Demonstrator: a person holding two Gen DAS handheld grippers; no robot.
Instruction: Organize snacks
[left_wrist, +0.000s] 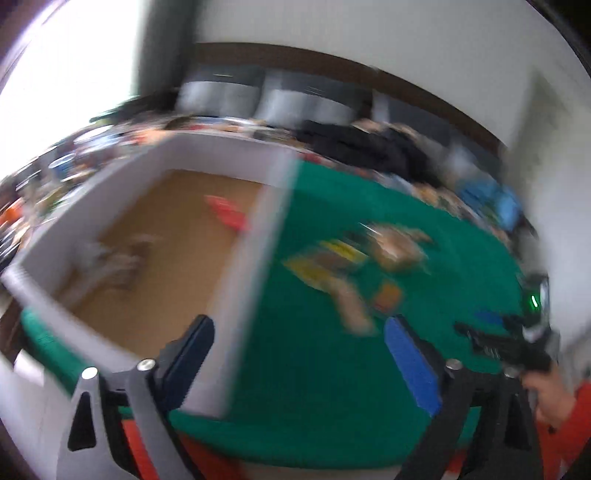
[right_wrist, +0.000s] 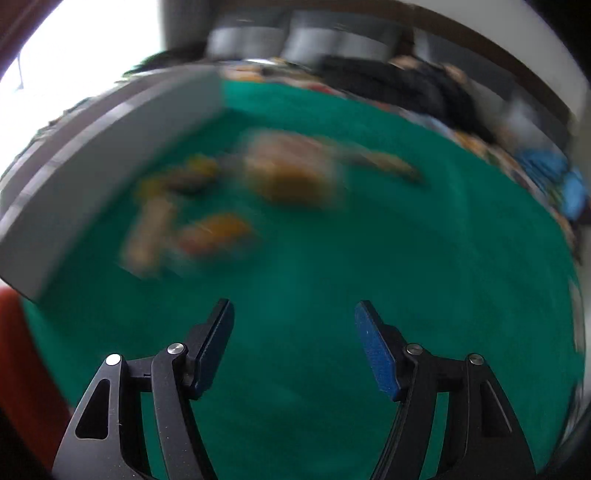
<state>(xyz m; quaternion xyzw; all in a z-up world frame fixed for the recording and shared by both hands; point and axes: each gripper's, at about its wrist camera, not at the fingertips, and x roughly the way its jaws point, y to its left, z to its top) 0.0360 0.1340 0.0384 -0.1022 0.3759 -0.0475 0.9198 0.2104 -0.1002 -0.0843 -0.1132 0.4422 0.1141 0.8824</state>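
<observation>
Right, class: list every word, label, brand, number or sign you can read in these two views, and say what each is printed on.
None can be read.
Snack packets on the green cloth: print blurred by motion.
Red packet in the box: blurred too.
Clutter at the far edge: too small and smeared.
Gripper pads: plain blue, no marking.
</observation>
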